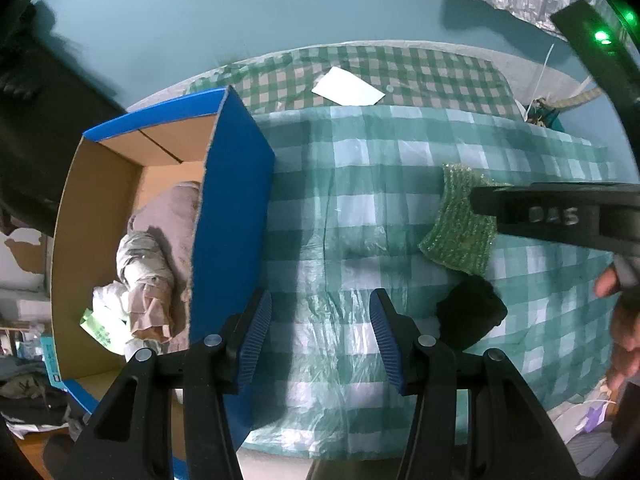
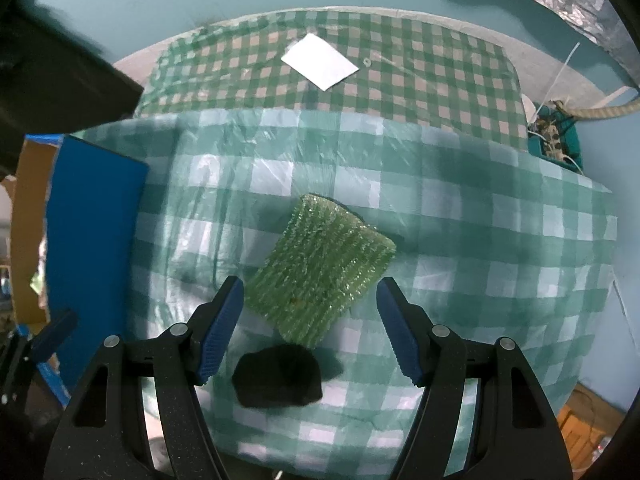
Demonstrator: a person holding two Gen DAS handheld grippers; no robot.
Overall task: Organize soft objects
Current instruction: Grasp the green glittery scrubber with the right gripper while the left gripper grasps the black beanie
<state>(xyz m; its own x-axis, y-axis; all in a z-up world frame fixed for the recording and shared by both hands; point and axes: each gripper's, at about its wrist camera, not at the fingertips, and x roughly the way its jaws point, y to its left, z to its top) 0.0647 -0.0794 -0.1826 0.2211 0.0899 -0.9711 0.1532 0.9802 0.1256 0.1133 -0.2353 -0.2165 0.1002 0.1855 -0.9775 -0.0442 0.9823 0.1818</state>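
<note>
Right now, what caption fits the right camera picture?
Open right gripper above a sparkly green scrubbing pad and black fuzzy lump.

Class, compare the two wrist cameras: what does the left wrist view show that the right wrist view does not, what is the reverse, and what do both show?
Only the left wrist view looks into the open cardboard box, with crumpled soft items inside, and shows the right gripper from the side. Only the right wrist view shows the whole green scrubber unobstructed. Both show the checked tablecloth, the black soft object, the white paper and the box's blue side.

Dim, teal-tinted light in both views; heavy fisheye bending with black vignette at corners; upper-left edges motion-blurred; soft shadows on the checked tablecloth (image 2: 460, 240).
</note>
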